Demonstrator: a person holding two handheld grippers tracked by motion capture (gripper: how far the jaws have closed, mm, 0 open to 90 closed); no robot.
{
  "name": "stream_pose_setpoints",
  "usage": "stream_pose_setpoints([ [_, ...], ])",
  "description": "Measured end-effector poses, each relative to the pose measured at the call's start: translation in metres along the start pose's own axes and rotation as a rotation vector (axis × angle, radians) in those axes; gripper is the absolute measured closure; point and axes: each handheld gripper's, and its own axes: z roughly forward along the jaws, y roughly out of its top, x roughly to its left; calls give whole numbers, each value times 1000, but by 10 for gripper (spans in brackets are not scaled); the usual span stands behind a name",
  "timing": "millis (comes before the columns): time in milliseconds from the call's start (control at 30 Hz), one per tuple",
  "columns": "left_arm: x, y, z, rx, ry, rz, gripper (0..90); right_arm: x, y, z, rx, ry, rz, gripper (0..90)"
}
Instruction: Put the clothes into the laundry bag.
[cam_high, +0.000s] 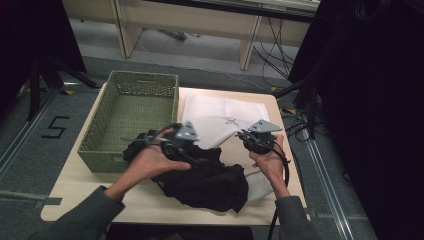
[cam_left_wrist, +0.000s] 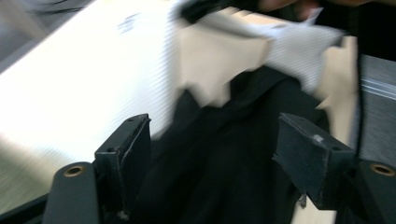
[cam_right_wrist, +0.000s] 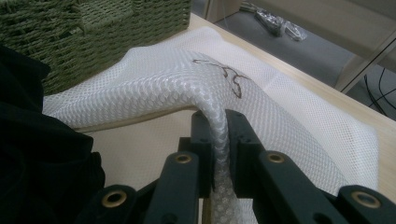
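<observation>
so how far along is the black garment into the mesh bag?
Done: the right gripper is clamped on the white mesh laundry bag's edge, lifting it. In hand: the left gripper, jaws open, sits over the black garment, nothing gripped. Left: the garment lies outside the bag on the table; the green woven basket is empty.

I see a white mesh laundry bag (cam_high: 220, 117) lying flat on the table beside the basket, its near edge lifted into a pinched fold, and a crumpled black garment (cam_high: 207, 180) heaped on the table's near side, overlapping the bag's edge.
</observation>
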Motion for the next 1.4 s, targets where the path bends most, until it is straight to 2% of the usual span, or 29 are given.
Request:
stream_pose_setpoints([
  [100, 25, -31, -26, -16, 39, -63, 248, 0, 0, -1, 17, 5, -8, 826],
  [133, 31, -41, -32, -16, 60, -88, 247, 0, -1, 1, -2, -6, -13, 826],
  [200, 40, -61, -40, -9, 79, -135, 239, -3, 0, 1, 10, 0, -22, 826],
  [233, 42, -66, -41, -4, 78, -152, 218, -2, -1, 1, 10, 1, -19, 826],
  [267, 46, -73, -41, 4, 70, -150, 207, -2, 0, 1, 23, 12, -19, 826],
  [300, 47, -79, -40, -1, 77, -184, 206, -1, 0, 1, 21, 5, -21, 826],
  [367, 51, -88, -37, 3, 97, -185, 196, -1, 0, 1, 4, -11, -22, 826],
  [400, 52, -92, -32, 6, 103, -207, 190, 0, 0, 1, 6, -10, -18, 826],
  [433, 54, -94, -28, 33, 82, -215, 194, -1, 0, 1, 16, -5, -24, 826],
  [467, 56, -96, -24, 37, 70, -234, 208, -1, 0, 1, 20, -4, -31, 826],
  [500, 58, -98, -22, 29, 66, -240, 229, -1, 0, 1, 17, -4, -32, 826],
  [533, 60, -100, -21, 22, 20, -255, 275, -1, 0, 1, 15, -4, -30, 826],
  [567, 61, -101, -20, 9, 10, -273, 370, -2, 0, 1, 5, -4, -34, 825],
  [600, 62, -102, -20, 14, 11, -271, 413, -2, -1, 1, 3, -6, -36, 825],
  [633, 62, -103, -20, -6, 19, -281, 465, -2, -1, 2, 2, -8, -38, 825],
  [700, 66, -103, -25, -28, -14, -298, 567, -3, -1, 1, 17, 0, -44, 825],
  [733, 66, -103, -26, -49, -18, -314, 629, -3, -1, 1, 15, -2, -44, 825],
  [867, 69, -102, -33, -93, -16, -329, 835, -2, 0, 0, 11, -5, -42, 826],
  [900, 67, -101, -33, -91, -6, -329, 843, -2, 0, 0, 14, -3, -42, 827],
  [933, 66, -100, -33, -85, -2, -299, 845, -2, 0, 0, 16, -1, -42, 827],
  [967, 63, -96, -35, -99, 12, -300, 848, -2, 0, 0, 20, 0, -36, 828],
  [1067, 53, -76, -46, -190, -11, -288, 850, -2, 0, 0, 16, -3, -32, 829],
  [1167, 32, -40, -59, -299, -54, -249, 853, -2, 0, 1, 5, -5, -31, 829],
  [1200, 22, -27, -59, -348, -111, -241, 854, -2, 0, 1, 13, 5, -21, 829],
  [1233, 13, -17, -58, -372, -150, -226, 855, -3, 0, 0, 17, 0, -32, 829],
  [1267, -4, -1, -54, -387, -184, -177, 855, -3, 0, 0, 16, -2, -31, 829],
  [1300, -18, 11, -48, -387, -206, -134, 856, -2, 0, 0, 12, -3, -18, 829],
  [1333, -28, 20, -42, -382, -221, -106, 855, -3, 0, 0, 6, -6, -28, 829],
  [1400, -53, 36, -15, -370, -297, -76, 854, -3, 0, -1, 11, -1, -20, 829],
])
